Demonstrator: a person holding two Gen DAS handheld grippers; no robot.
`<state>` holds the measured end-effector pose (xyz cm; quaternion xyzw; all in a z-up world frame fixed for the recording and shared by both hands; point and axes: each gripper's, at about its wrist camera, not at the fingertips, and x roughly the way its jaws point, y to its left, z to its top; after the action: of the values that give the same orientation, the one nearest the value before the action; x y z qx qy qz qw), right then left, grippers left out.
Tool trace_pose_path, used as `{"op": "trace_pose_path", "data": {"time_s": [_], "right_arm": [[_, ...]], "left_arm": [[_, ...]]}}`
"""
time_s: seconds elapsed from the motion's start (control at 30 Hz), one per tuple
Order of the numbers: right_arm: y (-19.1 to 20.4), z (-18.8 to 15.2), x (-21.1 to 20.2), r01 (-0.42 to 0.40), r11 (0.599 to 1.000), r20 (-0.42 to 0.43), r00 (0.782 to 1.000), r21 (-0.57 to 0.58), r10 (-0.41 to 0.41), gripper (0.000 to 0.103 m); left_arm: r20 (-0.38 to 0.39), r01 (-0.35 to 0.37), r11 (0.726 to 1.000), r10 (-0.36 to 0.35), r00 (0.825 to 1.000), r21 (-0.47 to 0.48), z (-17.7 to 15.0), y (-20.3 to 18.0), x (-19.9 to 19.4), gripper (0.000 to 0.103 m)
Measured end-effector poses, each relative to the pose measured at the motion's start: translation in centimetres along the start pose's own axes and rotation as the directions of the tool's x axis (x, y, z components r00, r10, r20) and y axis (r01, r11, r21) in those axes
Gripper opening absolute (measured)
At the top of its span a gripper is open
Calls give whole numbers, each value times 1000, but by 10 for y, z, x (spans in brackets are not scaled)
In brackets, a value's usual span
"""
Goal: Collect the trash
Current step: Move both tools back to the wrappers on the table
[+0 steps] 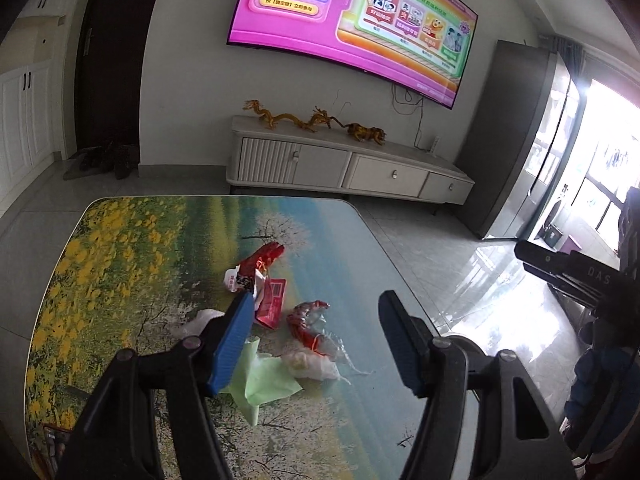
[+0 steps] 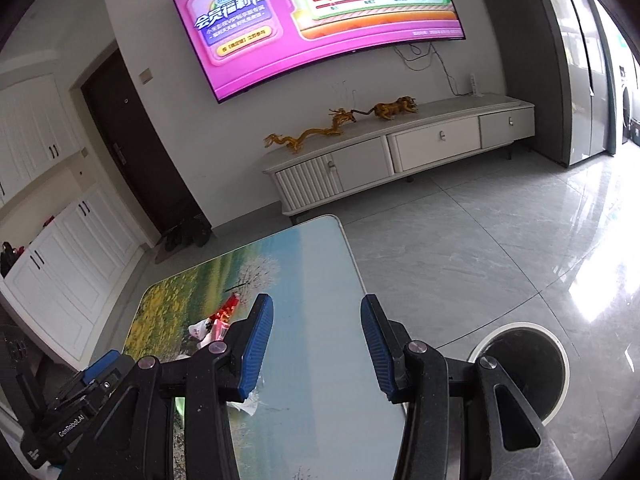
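Observation:
Trash lies on the landscape-print table: a red and white snack wrapper, a flat red packet, a red and clear plastic wrapper, a white tissue and a pale green paper. My left gripper is open and empty, held above the pile. My right gripper is open and empty over the table's right part, with the red wrappers to its left. A round trash bin with a white rim stands on the floor, right of the table.
A white TV cabinet with golden dragon figures stands against the far wall under a large TV. A dark cabinet is at the right. Grey tiled floor surrounds the table. My right gripper's body shows in the left wrist view.

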<state>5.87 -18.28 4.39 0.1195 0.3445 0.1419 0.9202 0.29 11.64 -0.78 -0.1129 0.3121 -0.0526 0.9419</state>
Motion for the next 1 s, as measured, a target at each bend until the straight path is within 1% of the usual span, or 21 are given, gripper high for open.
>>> {"op": "trace_pose_path", "data": {"time_s": [0.13, 0.3, 0.5, 0.73, 0.9, 1.0], "right_arm": [[18, -4, 17, -28, 999, -35, 999, -33, 27, 44], [31, -10, 42, -66, 996, -81, 995, -52, 62, 44], [41, -22, 66, -116, 991, -143, 984, -73, 105, 44], [54, -23, 96, -184, 978, -202, 966, -96, 162, 44], [61, -27, 120, -224, 968, -252, 949, -109, 191, 44], [68, -34, 140, -246, 962, -299, 933, -118, 202, 44]], "left_arm": [[-4, -16, 1000, 16, 1000, -15, -5, 8, 2, 63], [-24, -38, 999, 37, 999, -32, -9, 18, 10, 63], [-68, -73, 996, 69, 995, -55, -15, 28, 27, 63], [-133, -108, 992, 99, 986, -60, -28, 36, 51, 63], [-162, -105, 989, 87, 983, -102, -35, 53, 62, 63], [-174, -85, 987, 60, 983, -139, -40, 63, 65, 63]]}}
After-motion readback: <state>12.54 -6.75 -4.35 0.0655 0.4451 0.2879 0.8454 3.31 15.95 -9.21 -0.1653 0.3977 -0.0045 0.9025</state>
